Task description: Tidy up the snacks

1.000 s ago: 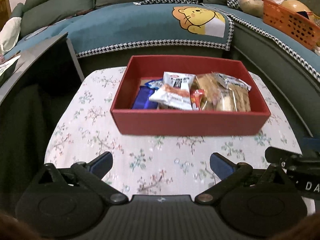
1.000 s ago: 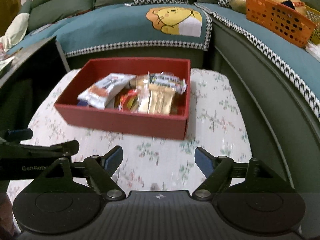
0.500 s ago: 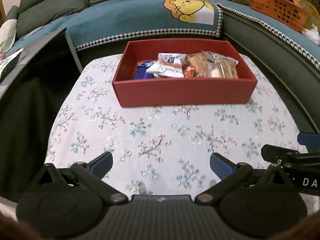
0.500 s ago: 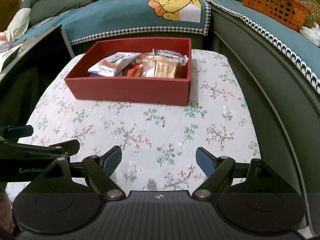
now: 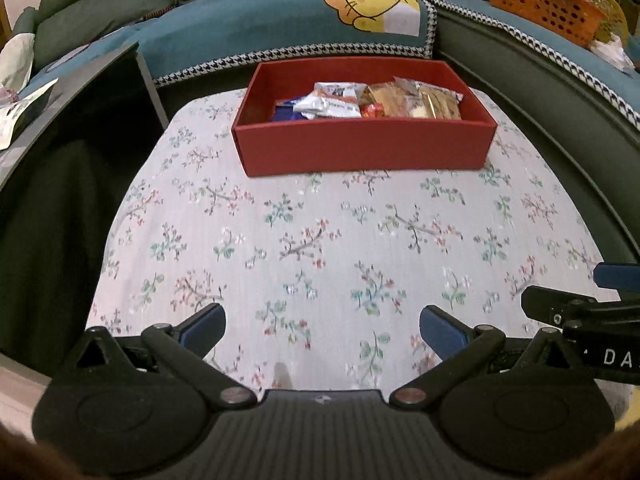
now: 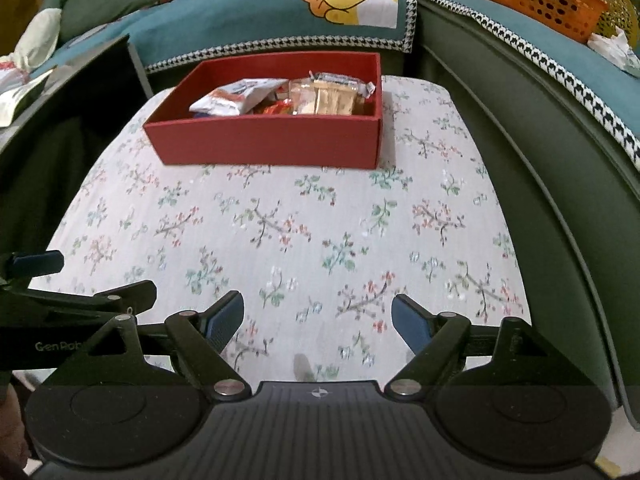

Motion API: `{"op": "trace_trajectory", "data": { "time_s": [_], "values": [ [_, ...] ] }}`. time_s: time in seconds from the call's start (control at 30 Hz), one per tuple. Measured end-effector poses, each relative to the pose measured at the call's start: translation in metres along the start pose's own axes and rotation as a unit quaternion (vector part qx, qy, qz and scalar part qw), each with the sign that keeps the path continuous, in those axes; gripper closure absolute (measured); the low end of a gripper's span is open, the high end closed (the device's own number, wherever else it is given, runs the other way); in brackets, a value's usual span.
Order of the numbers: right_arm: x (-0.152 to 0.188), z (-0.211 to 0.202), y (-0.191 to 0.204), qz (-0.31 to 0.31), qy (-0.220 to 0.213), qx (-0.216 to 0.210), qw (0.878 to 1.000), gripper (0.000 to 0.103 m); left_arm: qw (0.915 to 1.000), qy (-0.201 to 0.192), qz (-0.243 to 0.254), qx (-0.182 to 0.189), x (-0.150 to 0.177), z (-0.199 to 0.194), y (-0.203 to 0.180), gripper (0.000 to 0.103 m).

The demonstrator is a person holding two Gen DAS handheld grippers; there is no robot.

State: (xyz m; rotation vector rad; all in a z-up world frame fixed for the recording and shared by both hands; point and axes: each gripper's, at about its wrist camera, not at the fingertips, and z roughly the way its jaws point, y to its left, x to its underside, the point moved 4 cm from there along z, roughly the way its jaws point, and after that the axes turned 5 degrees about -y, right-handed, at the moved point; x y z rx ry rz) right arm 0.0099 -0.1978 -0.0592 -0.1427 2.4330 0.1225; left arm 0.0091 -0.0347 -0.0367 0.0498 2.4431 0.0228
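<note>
Hovering well short of the red box (image 5: 366, 148) of snack packets (image 5: 368, 102), left tool (image 5: 322, 326) and right tool (image 6: 318, 318) gape wide, empty, above the floral surface (image 5: 320, 240).

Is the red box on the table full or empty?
Partly full. The red box holds several snack packets, piled toward one side, while its other end shows bare red floor.

Wrapped snacks (image 5: 368, 100) (mixed packets) lie heaped inside the red box (image 5: 364, 148).
</note>
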Motion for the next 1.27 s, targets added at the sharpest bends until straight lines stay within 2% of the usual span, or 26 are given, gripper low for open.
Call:
{"op": "trace_trajectory", "data": {
  "time_s": [0.37, 1.27],
  "values": [
    [0.020, -0.010, 0.009, -0.012, 0.013, -0.001, 1.000, 0.017, 0.9999, 0.007, 0.005, -0.006, 0.021, -0.014, 0.003, 0.000],
    [0.022, -0.014, 0.015, -0.019, 0.012, -0.004, 1.000, 0.017, 0.9999, 0.004, 0.002, -0.011, 0.025, -0.017, 0.007, 0.000]
  ]
}}
